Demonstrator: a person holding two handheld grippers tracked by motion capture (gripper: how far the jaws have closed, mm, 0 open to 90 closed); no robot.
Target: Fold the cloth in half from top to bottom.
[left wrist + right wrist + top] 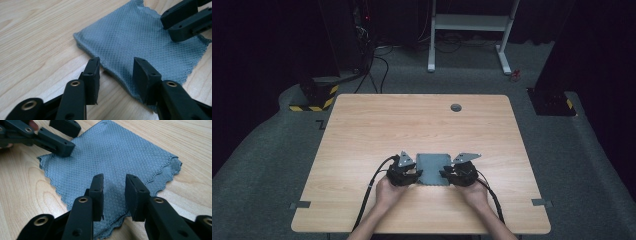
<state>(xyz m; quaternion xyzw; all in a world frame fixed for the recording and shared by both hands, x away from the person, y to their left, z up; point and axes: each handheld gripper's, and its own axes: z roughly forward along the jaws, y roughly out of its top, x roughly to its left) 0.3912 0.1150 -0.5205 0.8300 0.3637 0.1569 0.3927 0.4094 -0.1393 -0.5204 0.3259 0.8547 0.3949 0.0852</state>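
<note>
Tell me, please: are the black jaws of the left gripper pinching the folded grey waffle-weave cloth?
Apart. In the left gripper view, the left gripper stands open over the near edge of the folded grey waffle-weave cloth, with cloth and table showing between its pads.

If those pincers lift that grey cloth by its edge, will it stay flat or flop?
The grey cloth would probably droop: it looks thin, folded, and lies limp with wavy edges. It likely weighs little. Its woven diamond texture should resist slipping, though the layers may fall open.

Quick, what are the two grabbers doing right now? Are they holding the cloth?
Left gripper: open, over the grey cloth edge, not pinching it.
Right gripper: open, over the cloth, holding nothing.
</note>
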